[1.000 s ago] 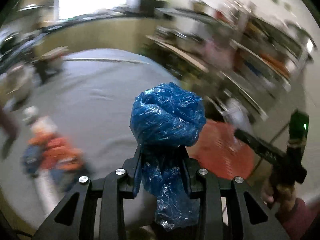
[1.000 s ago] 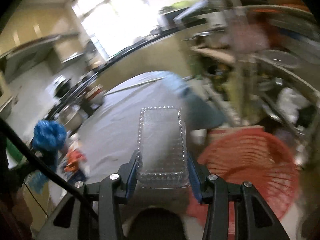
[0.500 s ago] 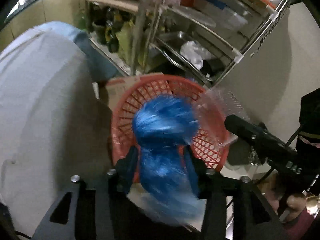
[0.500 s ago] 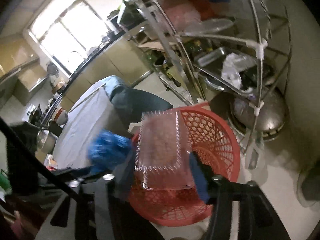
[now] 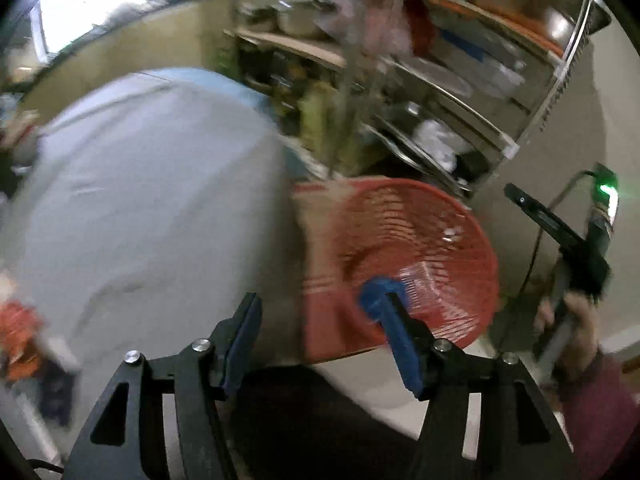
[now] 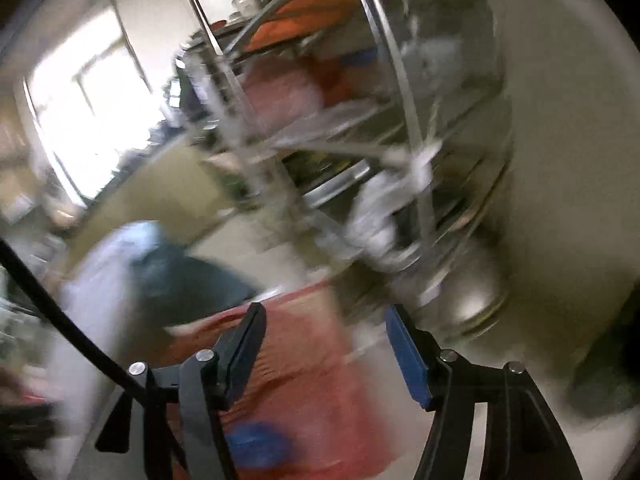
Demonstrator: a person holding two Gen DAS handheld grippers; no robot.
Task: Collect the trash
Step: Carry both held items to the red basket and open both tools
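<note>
Both jaws opening, empty now: left gripper (image 5: 320, 340), right gripper (image 6: 324, 350). Blue bag (image 6: 256, 446) and clear box dropped into red basket (image 5: 420, 264). More trash next.

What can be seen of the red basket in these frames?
The red basket is a round, open-weave bin that looks like plastic, with ribbed slats and a rolled rim. In the left wrist view it appears tipped, its mouth facing the camera, beside the grey-covered table and below the metal shelving. A clear plastic tray lies inside. The right wrist view shows it only as a red blur with a blue lump, probably inside it. Neither gripper touches it.
</note>
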